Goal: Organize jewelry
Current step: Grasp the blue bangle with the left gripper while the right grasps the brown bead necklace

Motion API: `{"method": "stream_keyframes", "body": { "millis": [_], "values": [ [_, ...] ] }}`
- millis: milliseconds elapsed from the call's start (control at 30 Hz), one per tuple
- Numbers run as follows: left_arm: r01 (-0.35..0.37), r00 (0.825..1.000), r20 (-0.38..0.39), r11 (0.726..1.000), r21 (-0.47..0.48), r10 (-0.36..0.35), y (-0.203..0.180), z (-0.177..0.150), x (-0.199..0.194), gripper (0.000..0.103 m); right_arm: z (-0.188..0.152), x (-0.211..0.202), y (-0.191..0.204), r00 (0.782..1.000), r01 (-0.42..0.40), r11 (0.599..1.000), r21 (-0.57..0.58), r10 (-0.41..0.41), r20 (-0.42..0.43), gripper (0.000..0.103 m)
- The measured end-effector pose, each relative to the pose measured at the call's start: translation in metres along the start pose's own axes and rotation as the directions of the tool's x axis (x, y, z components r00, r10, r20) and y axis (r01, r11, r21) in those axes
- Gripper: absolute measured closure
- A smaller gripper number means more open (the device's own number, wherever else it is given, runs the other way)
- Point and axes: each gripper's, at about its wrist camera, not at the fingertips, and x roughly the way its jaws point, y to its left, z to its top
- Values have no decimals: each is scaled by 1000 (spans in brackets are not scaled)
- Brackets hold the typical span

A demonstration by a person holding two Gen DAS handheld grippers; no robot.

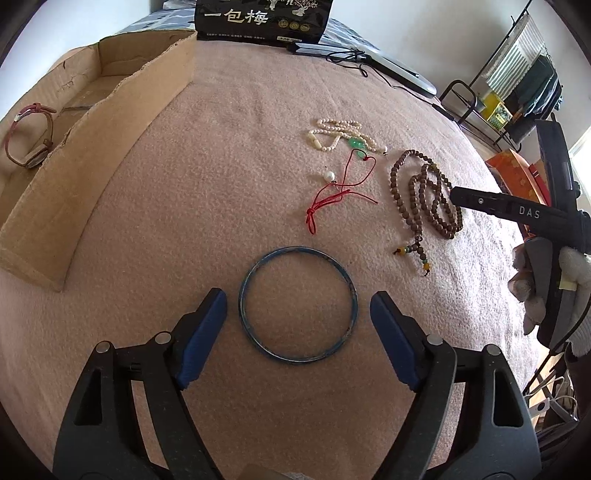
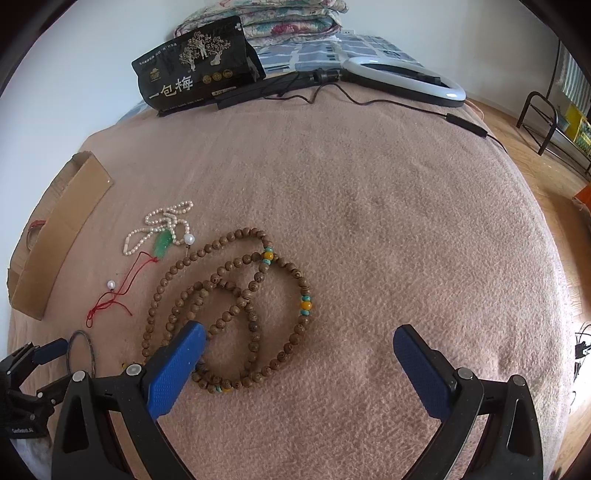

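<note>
A blue bangle lies flat on the pink blanket, between the open fingers of my left gripper, which is empty. A pearl necklace, a green pendant on red cord and a brown wooden bead strand lie beyond it. A pink-strapped watch sits in the cardboard box at the left. My right gripper is open and empty over the wooden bead strand; its left finger covers part of the strand. The bangle shows at the far left there.
A black snack bag and a ring light with cable lie at the far edge of the bed. A metal rack stands off the bed to the right. The right gripper's body shows at the right of the left wrist view.
</note>
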Motion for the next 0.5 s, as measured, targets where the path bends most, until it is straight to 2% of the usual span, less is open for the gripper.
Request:
{"method": "stream_keyframes", "body": {
  "millis": [200, 500],
  "values": [
    [-33, 999, 1, 998, 51, 32, -14, -2, 4, 18, 2, 18, 5, 996, -60, 994, 89, 65, -54, 0],
    [-88, 996, 16, 991, 102, 87, -23, -6, 9, 16, 12, 27, 47, 996, -46, 998, 44, 50, -76, 0]
  ]
}}
